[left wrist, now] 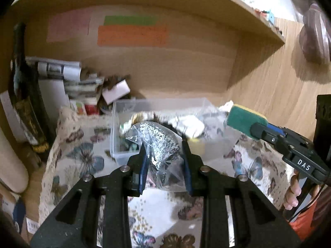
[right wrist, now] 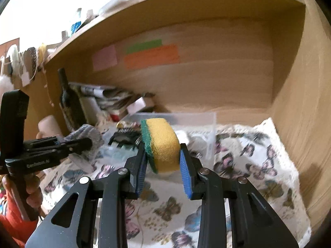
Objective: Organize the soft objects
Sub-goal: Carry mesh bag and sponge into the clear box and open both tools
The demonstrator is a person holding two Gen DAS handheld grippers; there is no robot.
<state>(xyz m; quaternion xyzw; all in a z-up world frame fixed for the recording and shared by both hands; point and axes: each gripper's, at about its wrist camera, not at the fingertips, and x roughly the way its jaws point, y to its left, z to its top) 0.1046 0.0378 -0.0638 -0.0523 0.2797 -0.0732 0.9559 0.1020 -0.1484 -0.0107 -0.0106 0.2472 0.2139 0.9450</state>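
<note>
Nearest, left tool (left wrist: 164,161) clamped on a clear plastic bag (left wrist: 159,144) of dark, speckled, fuzzy stuff, blue pads (left wrist: 143,171) pressing its two sides, bag held clear of the cloth below. Right tool (right wrist: 163,161) likewise clamped on a dish sponge (right wrist: 163,142), yellow foam facing the camera, green scouring layer along the left edge, blue pads (right wrist: 186,177) squeezing both flanks, sponge lifted off the surface. Fingers of a hand (left wrist: 292,190) wrapped round the right tool's handle at the lower right of the left view; orange sleeve (right wrist: 12,225) at the lower left of the right view.

Underneath, a butterfly-print cloth (right wrist: 248,165), cream with blue, pink and brown wings, spread over the tabletop.

Just beyond both tools, a clear plastic bin (left wrist: 157,103) resting on the cloth, holding a jumble of soft things: white crumpled fabric (left wrist: 190,124), something dark and bristly, a yellow piece low at the front. Contents blurred, hard to name further.

Farther left, a dark wine bottle (left wrist: 22,95) leaning upright against the shelf side, next to a stack of papers and small boxes (left wrist: 82,82).

Farthest, the wooden back panel (left wrist: 186,68) of the shelf alcove, with pink (left wrist: 68,28), green (left wrist: 130,20) and orange (left wrist: 132,35) paper strips stuck on it.
</note>
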